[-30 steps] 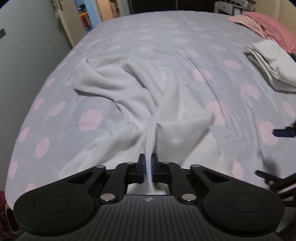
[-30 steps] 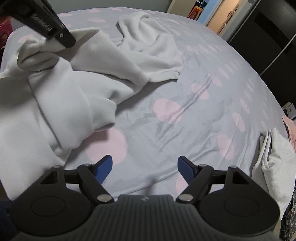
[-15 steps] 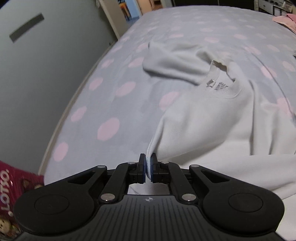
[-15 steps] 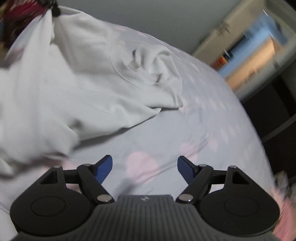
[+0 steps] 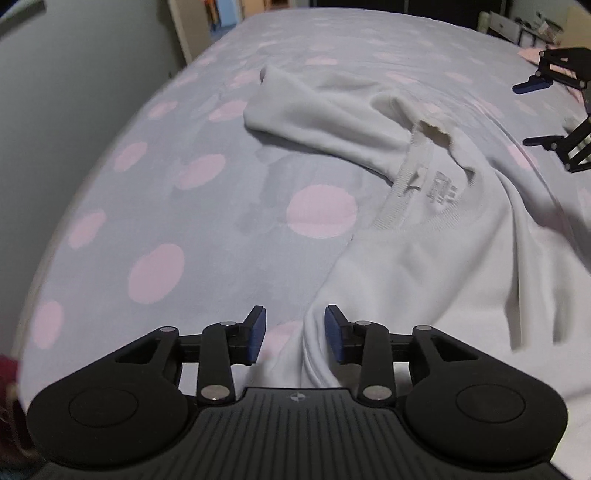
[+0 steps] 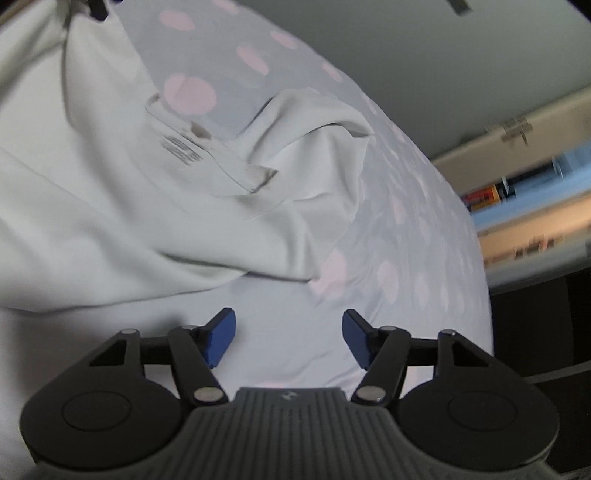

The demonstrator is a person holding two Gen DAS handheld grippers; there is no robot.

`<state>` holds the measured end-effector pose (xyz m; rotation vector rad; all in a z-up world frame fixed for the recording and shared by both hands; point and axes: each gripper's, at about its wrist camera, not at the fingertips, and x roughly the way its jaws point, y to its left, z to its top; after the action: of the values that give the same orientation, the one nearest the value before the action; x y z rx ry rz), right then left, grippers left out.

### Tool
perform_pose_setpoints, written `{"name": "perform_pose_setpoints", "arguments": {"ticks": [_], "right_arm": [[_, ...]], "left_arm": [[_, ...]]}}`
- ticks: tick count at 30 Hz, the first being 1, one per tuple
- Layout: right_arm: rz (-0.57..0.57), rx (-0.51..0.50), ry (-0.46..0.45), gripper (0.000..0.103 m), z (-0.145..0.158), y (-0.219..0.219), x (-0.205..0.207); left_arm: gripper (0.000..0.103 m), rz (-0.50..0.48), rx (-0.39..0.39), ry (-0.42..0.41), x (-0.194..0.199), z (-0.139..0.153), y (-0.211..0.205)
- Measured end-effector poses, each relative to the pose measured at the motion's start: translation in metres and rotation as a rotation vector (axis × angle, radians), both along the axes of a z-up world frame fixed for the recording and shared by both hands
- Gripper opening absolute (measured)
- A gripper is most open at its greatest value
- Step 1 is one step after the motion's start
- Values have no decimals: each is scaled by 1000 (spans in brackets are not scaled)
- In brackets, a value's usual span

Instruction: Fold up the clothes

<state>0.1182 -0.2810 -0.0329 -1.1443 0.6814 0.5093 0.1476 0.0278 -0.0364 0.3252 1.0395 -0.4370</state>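
A white sweatshirt point(image 5: 424, 258) lies crumpled on the bed, collar and neck label point(image 5: 441, 192) facing up, one sleeve point(image 5: 314, 114) stretched toward the far side. My left gripper point(image 5: 294, 334) stands open at the near edge, with a fold of the white cloth lying loose between its blue pads. The right gripper point(image 5: 539, 110) shows at the far right of the left wrist view, open above the garment. In the right wrist view the right gripper point(image 6: 289, 341) is open over bare sheet, just short of the sweatshirt point(image 6: 110, 177), whose label point(image 6: 181, 147) is visible.
The bed has a grey sheet with pink dots point(image 5: 184, 206). A grey wall point(image 5: 66, 85) runs along the bed's left side and a doorway point(image 5: 221, 22) opens beyond it. A shelf with books point(image 6: 517, 192) stands past the bed's far edge.
My left gripper was shut on the sweatshirt's edge and has now opened, leaving the cloth loose between the pads. The right gripper has swung closer over the garment's collar area.
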Motion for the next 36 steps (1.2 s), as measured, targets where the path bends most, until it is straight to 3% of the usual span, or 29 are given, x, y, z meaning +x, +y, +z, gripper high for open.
{"name": "perform_pose_setpoints", "arguments": {"ticks": [4,13,19,21,24,30,36], "right_arm": [[80,-40,21,64,-11,5,35],[250,-173,118,46,-42,13,101],[257,-133,176,40,-58,19,118],[260,-127,201,6,-61,19,114],[251,-129,177,6,-62,17,101],[7,-54,90,5,-43,17,85],[-192,26,-72,5,11,14,54]], "left_arm": [[33,20,-44,92,15,-15,0],[33,27,-30,182,22,-32,-6],[34,20,-2,203,19,-37,-11],[33,20,6,207,18,-38,-12],[22,19,10,206,15,-37,-15],[8,48,17,164,4,-21,-17],[5,138,-59,-12,-17,31,-12]]}}
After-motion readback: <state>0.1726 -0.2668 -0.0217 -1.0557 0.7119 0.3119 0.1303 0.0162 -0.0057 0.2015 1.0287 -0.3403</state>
